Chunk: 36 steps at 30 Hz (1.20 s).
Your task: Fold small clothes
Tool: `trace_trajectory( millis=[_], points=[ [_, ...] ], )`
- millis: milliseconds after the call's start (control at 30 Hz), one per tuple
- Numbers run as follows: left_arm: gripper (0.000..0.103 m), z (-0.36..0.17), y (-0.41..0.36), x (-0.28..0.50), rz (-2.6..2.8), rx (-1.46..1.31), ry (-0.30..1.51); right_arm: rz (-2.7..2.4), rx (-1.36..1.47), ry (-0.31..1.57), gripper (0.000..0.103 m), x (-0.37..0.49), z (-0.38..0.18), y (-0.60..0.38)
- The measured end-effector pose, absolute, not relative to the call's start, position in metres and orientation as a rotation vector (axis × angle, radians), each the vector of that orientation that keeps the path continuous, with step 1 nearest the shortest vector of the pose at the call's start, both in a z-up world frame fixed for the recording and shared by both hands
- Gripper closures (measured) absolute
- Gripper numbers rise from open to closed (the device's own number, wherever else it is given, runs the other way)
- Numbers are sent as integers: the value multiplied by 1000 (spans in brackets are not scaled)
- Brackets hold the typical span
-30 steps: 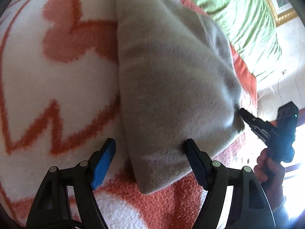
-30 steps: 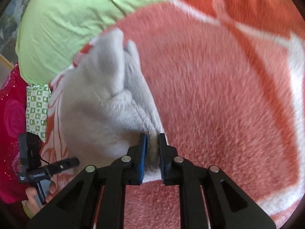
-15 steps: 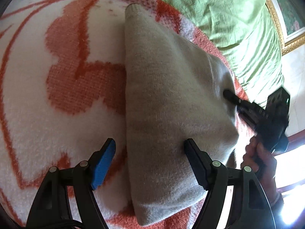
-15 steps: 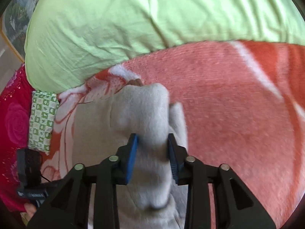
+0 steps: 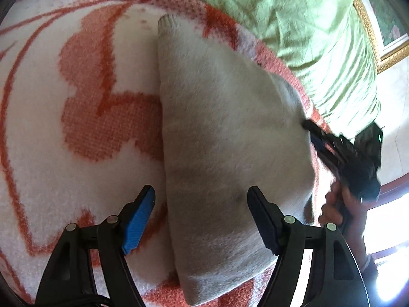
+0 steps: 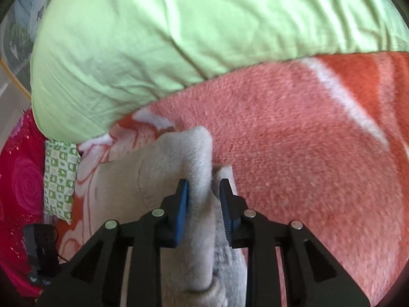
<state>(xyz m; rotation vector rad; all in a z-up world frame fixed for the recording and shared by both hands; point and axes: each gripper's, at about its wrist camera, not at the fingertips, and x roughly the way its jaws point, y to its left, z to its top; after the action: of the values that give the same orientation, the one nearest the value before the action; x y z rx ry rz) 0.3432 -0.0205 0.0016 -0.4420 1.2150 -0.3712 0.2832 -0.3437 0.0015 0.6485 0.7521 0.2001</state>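
Observation:
A grey fuzzy garment (image 5: pixel 230 133) lies folded on the orange-and-white blanket (image 5: pixel 84 117). My left gripper (image 5: pixel 200 194) hovers open over the garment's near left edge, and its fingers touch nothing. My right gripper (image 6: pixel 203 192) is at the garment's right edge, where a raised fold of the grey garment (image 6: pixel 196 158) stands between its blue pads. Its jaws are opening and the fold sits loosely between them. In the left wrist view the right gripper (image 5: pixel 310 128) pokes into the garment's right side, held by a person's hand (image 5: pixel 332 204).
A light green pillow (image 6: pixel 179 38) lies along the blanket's far edge. A small green-and-white checked cloth (image 6: pixel 60 179) and a red floral fabric (image 6: pixel 18 184) lie at the left. A gold picture frame (image 5: pixel 393 53) is on the wall.
My right gripper carried the garment's edge toward the green pillow, and its jaws went from clamped on the cloth to apart. The left gripper drew back, still open, showing more of the garment.

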Motion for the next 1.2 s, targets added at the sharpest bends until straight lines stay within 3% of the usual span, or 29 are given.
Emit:
trace_trajectory(
  millis=[67,133,167,267,300,333,367,433,567,600,800,900,933,1000,1200],
  points=[
    [28,6,-18,347,-370,-467,1202,209,669,740,70,269,4,-346],
    [28,8,-14,351,-364,-477,1196,208,678,746,29,258,3,-344],
    [28,7,-13,353,-361,-482,1195,203,673,741,22,252,1,-343],
    [28,4,-12,361,-348,-508,1207,208,643,781,20,251,-9,-337],
    [28,2,-11,362,-346,-514,1210,217,628,792,24,251,-14,-334],
    [28,1,-11,364,-342,-516,1213,209,586,818,46,252,-18,-330],
    [28,-1,-11,364,-337,-514,1214,196,553,854,59,256,-23,-329],
    [28,-4,-13,367,-331,-522,1220,183,611,842,67,258,-29,-339],
    [28,-10,-13,368,-324,-535,1226,192,676,787,95,266,-23,-352],
    [28,-11,-15,370,-321,-535,1227,199,673,788,100,271,-20,-352],
    [28,-15,-17,373,-327,-547,1234,215,699,803,100,271,-16,-357],
    [28,-13,-14,371,-343,-564,1236,262,774,750,90,256,-15,-363],
    [28,-13,-14,368,-353,-569,1237,260,780,754,63,251,-15,-365],
    [28,-15,-15,365,-372,-568,1244,229,773,766,24,244,-17,-365],
    [22,-36,-25,367,-390,-612,1290,288,721,837,25,268,-33,-349]
  ],
)
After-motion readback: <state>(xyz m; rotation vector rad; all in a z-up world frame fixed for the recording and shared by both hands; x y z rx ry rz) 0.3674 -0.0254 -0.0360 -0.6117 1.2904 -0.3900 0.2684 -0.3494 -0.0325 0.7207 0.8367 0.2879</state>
